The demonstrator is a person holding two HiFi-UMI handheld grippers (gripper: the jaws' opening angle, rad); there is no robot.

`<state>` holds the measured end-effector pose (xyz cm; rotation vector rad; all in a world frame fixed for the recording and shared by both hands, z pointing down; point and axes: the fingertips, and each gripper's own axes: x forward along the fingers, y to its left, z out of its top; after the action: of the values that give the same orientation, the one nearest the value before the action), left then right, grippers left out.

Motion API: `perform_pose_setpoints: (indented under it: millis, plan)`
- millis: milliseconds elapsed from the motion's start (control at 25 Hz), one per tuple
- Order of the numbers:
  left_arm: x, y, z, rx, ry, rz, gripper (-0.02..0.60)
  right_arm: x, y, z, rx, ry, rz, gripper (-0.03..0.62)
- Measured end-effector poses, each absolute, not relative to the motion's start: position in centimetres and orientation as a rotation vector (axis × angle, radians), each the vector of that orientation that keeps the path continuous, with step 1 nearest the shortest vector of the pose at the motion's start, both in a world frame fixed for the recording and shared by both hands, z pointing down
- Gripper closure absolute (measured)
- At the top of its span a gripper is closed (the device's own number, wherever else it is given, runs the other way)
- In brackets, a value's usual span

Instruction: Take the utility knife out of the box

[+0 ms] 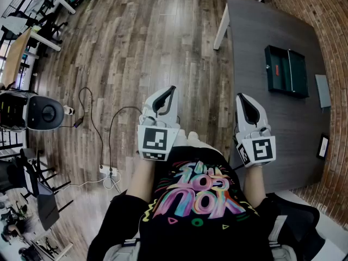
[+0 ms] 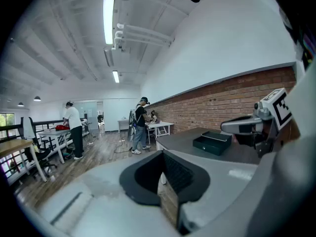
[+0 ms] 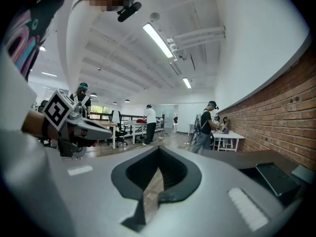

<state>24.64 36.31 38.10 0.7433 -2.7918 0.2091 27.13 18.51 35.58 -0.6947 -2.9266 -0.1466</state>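
Holding both tools out in front of me, I had the left hand-held gripper [image 1: 169, 93] over the wooden floor [image 1: 136, 48], its jaws closed on nothing. The right hand-held gripper [image 1: 242, 99] was above the near part of the dark worktop [image 1: 272, 129], its jaws likewise together and empty. The open box [image 1: 298, 72] lay well ahead, by the worktop's right edge, with a small red shape, seemingly the utility knife [image 1: 275, 69], in its left half.
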Motion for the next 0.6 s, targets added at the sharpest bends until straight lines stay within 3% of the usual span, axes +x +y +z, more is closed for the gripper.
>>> perform_pose_setpoints:
  millis: [600]
  plan:
    - [23.66,36.87,38.29,0.73,-2.818,0.186,0.581,26.29,17.71,36.4,-0.594,-2.916,-0.178,0.595]
